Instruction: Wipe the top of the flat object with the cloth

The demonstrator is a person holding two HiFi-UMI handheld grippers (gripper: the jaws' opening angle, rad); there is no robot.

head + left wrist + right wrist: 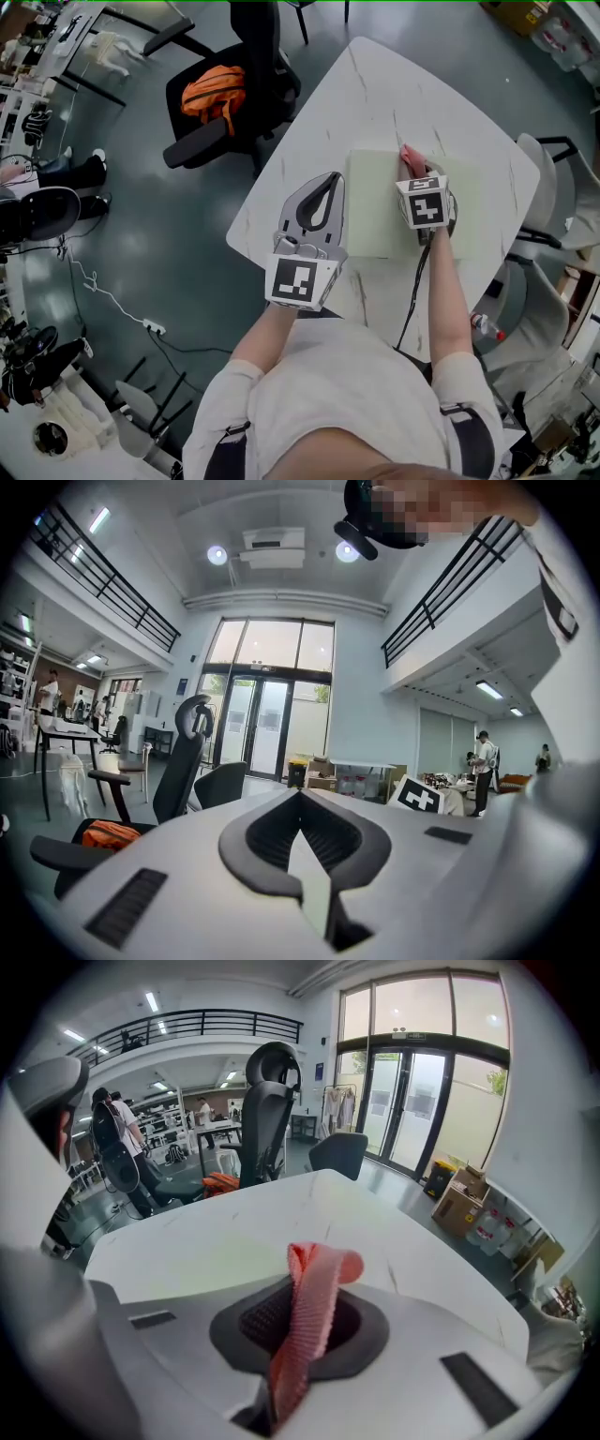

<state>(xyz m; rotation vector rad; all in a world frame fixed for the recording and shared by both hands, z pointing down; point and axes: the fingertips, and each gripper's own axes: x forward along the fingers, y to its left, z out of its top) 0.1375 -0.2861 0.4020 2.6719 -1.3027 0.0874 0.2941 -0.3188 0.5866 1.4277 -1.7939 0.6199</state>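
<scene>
A pale green flat board [375,206] lies on the white marble table [394,94]. My right gripper [412,169] hovers over the board's middle, shut on a pink cloth [408,156]. In the right gripper view the cloth [314,1302] sticks up folded between the shut jaws of that gripper [302,1283], with the board [220,1252] faint beyond. My left gripper [333,178] rests by the board's left edge, its jaws shut with nothing held. The left gripper view looks out over the room past the left gripper [300,797].
A black office chair [239,103] carrying an orange bag [214,89] stands just off the table's far left edge. White chairs [553,192] crowd the right side. A bottle [487,327] sits low at the right. A power strip [153,328] and cable lie on the floor.
</scene>
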